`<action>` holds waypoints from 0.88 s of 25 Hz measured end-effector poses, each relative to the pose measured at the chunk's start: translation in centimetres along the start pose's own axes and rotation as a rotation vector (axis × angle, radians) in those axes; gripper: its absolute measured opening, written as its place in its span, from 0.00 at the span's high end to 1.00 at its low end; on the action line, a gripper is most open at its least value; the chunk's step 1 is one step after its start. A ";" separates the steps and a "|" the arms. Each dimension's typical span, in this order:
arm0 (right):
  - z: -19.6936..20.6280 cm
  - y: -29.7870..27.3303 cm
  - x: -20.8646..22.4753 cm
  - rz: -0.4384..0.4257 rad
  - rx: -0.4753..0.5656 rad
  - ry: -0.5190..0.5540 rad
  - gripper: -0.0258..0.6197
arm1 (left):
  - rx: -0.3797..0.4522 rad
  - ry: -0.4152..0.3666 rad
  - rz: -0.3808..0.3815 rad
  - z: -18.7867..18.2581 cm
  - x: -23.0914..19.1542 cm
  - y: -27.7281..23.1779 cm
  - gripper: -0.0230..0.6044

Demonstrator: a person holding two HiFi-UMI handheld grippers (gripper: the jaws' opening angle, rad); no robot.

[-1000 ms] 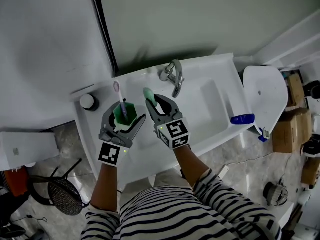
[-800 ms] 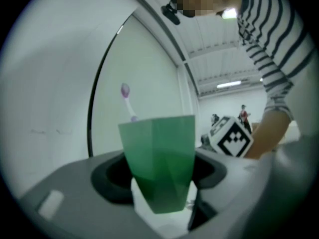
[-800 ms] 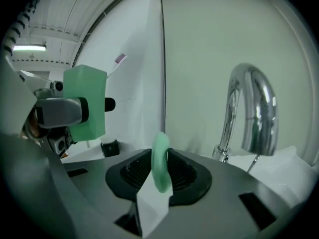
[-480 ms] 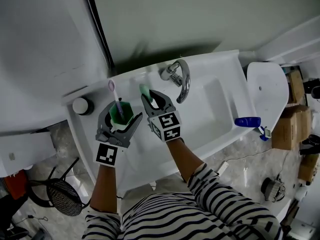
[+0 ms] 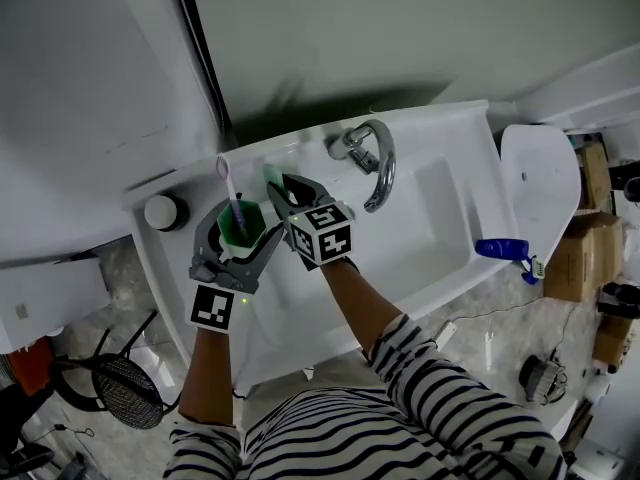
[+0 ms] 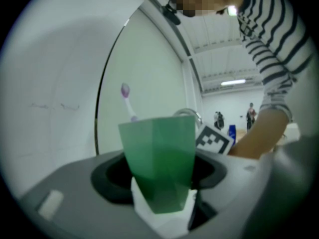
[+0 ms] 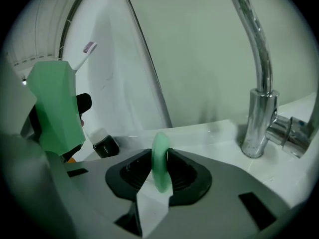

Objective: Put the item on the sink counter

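Above the basin: both tongs loaded, nothing set down yet.
Left tongs (image 5: 243,225), spread wide, clamp a green faceted plastic cup (image 6: 158,158) carrying a purple-headed toothbrush (image 6: 127,101); right tongs (image 5: 285,196), nearly closed, pinch a slim pale-green item (image 7: 160,161) over the white sink table (image 5: 440,133).

Pale green wall (image 5: 400,28); grey marbled floor (image 5: 500,318); cardboard boxes (image 5: 575,268) at right.

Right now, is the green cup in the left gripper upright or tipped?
Upright: the green cup sits mouth-up between the left gripper's jaws, with the toothbrush standing head-up inside it.
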State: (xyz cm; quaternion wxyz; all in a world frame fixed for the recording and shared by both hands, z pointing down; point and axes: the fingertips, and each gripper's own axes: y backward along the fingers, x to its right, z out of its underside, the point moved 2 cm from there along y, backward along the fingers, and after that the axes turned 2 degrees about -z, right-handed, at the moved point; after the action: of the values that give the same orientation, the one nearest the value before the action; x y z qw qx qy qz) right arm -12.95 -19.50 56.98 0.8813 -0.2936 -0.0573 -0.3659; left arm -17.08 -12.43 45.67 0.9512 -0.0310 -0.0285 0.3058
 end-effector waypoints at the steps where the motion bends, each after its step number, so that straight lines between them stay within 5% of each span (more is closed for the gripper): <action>1: 0.0 -0.4 -0.1 -0.017 -0.012 -0.019 0.81 | -0.002 -0.002 -0.002 0.1 -0.2 0.1 0.46; 14: -0.7 -2.6 0.9 -0.078 -0.116 -0.234 0.81 | 0.002 -0.012 -0.011 0.3 -1.1 0.6 0.46; 22: -0.2 -2.7 1.3 0.009 -0.178 -0.110 0.76 | -0.002 -0.057 0.000 0.1 -1.4 0.6 0.46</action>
State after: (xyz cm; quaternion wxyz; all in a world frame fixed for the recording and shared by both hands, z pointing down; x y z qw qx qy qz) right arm -13.83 -21.95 58.53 0.8489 -0.3908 -0.0715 -0.3488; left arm -18.58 -12.76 45.70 0.9500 -0.0233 -0.0560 0.3064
